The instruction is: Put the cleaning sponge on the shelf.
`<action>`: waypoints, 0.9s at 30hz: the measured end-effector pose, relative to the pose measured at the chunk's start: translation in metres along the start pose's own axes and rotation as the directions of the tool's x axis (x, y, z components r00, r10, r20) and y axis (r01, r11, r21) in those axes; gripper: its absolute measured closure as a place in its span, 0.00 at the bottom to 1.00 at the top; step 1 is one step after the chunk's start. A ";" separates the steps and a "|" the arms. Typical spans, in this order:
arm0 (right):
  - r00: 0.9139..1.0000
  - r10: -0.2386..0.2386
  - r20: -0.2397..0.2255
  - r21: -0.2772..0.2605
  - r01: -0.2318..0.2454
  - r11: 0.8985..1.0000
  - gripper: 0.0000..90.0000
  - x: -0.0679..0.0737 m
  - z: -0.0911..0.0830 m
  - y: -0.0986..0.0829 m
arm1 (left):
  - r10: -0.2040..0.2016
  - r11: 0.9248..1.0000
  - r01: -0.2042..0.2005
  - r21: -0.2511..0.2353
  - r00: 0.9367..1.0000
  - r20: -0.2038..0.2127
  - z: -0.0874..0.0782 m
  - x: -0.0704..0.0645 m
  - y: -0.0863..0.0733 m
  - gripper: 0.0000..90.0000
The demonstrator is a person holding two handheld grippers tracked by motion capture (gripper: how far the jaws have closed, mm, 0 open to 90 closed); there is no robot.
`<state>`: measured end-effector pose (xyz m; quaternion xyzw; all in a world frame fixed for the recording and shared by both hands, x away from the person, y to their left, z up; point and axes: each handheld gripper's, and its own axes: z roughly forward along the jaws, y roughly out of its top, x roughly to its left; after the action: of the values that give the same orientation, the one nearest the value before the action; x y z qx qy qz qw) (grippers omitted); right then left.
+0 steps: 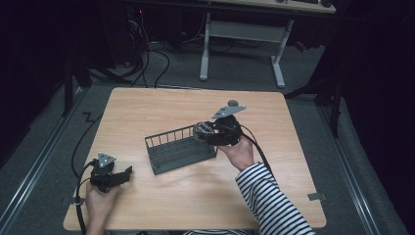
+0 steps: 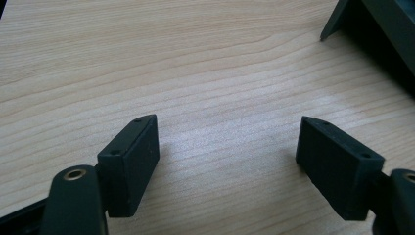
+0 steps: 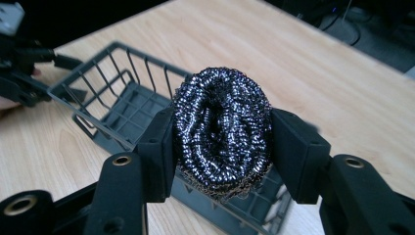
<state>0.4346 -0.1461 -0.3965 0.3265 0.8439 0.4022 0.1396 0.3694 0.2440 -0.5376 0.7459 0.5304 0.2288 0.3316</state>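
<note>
Your right gripper (image 3: 221,147) has its jaws clamped on a steel-wool scourer (image 3: 222,132), squeezing it from both sides and holding it above the near end of the dark wire basket (image 1: 176,149) on the table (image 1: 147,107). You look to be mid-carry, most likely about to drop the scourer in. Next, bring it over the basket's floor, lower it, then let go. Your left gripper (image 2: 227,152) rests low over bare wood near the basket's corner, jaws spread wide and empty.
</note>
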 end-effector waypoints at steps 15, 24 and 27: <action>1.000 0.015 -0.013 0.124 -0.014 0.992 0.51 0.001 0.050 -0.009 | -0.001 1.000 0.001 0.000 1.000 0.001 0.000 0.000 0.000 0.27; 0.999 0.033 -0.014 0.147 -0.031 0.989 0.48 -0.001 0.059 -0.013 | 0.000 1.000 0.000 0.000 1.000 0.003 0.000 0.000 0.000 0.27; 0.999 0.031 -0.010 0.146 -0.030 0.989 0.46 -0.002 0.059 -0.013 | -0.002 1.000 0.002 -0.002 1.000 0.003 0.000 0.000 0.000 0.27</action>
<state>0.4593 -0.1188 -0.4444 0.3462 0.8667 0.3436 0.1042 0.3697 0.2439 -0.5377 0.7455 0.5305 0.2278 0.3332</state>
